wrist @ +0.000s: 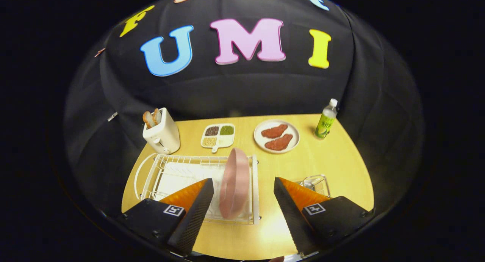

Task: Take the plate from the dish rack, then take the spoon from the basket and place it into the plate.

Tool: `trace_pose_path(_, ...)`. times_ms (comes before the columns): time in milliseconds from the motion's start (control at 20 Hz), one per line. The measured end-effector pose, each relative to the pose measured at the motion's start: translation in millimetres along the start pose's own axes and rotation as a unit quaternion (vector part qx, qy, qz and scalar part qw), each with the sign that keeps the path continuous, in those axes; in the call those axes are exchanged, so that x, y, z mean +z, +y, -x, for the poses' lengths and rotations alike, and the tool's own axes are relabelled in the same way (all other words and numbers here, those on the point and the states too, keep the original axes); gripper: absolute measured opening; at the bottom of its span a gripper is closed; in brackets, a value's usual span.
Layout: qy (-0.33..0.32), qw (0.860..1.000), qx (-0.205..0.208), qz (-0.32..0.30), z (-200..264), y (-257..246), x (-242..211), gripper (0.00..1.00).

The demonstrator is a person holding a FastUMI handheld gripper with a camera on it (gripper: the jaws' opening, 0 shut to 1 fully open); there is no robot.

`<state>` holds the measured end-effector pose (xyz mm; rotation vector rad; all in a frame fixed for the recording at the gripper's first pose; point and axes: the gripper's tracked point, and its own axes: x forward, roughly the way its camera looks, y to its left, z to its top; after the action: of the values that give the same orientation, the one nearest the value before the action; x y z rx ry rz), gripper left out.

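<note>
My fingers [242, 201] stood wide open, holding nothing, astride the upright pink plate [235, 184] in the white dish rack [166, 174]; closing squarely on its rim seemed wisest.

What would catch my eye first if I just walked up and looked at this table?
Probably the pink plate standing on edge in the white dish rack, between the open fingers of the tool. Beyond the rack sit a toaster with toast in it, a divided tray of seeds and a white plate with two brown cutlets, and a green bottle stands beside that plate.
</note>
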<state>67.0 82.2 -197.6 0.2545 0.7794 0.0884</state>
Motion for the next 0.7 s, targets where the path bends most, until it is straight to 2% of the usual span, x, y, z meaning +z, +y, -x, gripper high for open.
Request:
trace_pose_path(100, 0.026, 1.000, -0.015, -0.001, -28, -2, -12, 0.96)
trace_pose_path(400, 0.086, 0.994, -0.064, 0.013, -79, -7, -43, 0.72)
trace_pose_path(650, 0.104, 0.989, -0.094, 0.037, -84, -7, -45, 0.32)
trace_pose_path(700, 0.105, 0.989, -0.098, 0.042, -83, -7, -43, 0.31)
